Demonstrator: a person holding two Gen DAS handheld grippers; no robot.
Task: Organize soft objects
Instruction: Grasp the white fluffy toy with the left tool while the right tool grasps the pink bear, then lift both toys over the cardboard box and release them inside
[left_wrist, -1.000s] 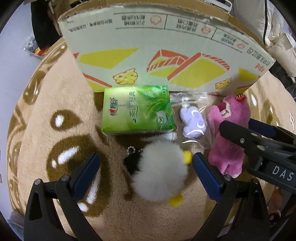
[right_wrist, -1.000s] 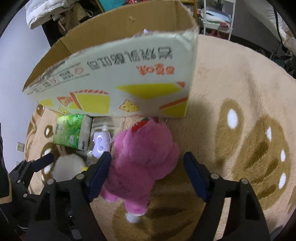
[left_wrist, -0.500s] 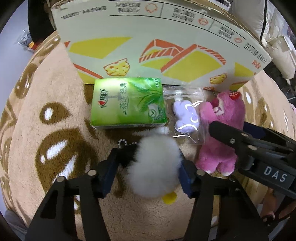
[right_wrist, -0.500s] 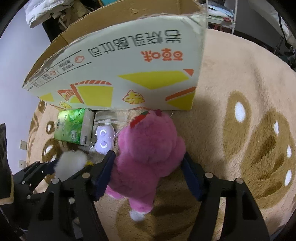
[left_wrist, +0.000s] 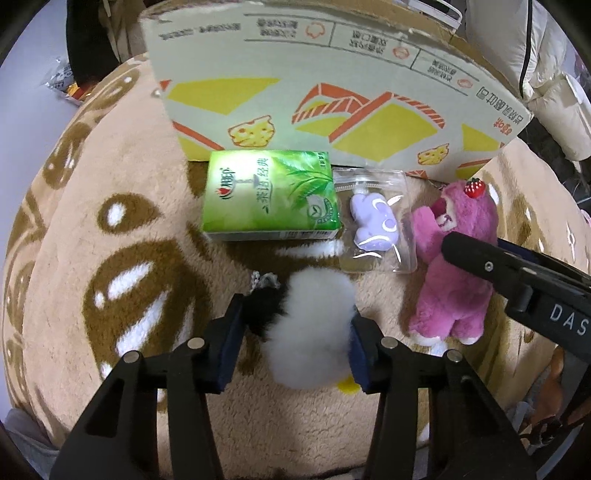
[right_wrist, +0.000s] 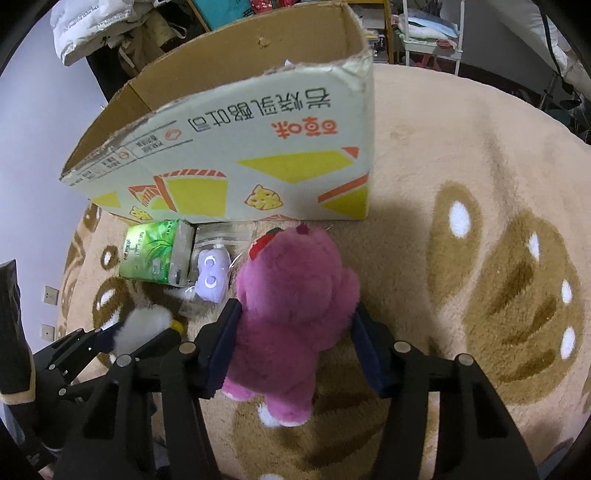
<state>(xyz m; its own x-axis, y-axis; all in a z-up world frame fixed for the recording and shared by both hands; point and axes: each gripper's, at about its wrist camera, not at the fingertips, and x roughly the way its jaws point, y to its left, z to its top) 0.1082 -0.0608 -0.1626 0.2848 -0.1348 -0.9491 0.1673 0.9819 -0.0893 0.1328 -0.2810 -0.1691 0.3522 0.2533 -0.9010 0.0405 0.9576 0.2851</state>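
My left gripper (left_wrist: 295, 325) is shut on a white fluffy plush (left_wrist: 310, 328) with yellow bits and a black part, on the rug. My right gripper (right_wrist: 295, 332) is shut on a pink plush bear (right_wrist: 291, 310) with a strawberry on its head. The bear also shows in the left wrist view (left_wrist: 454, 258), with the right gripper's finger across it. The white plush shows in the right wrist view (right_wrist: 144, 325). A green tissue pack (left_wrist: 269, 195) and a purple toy in a clear bag (left_wrist: 373, 221) lie by the cardboard box (left_wrist: 332, 92).
The open cardboard box (right_wrist: 240, 147) stands on the beige patterned rug (right_wrist: 480, 258) just behind the objects. Clutter, white bedding and a shelf lie beyond the rug at the back. The rug extends to the right of the bear.
Both grippers have closed: the left on the white fluffy plush, the right on the pink bear. Both moved slightly forward toward the box.
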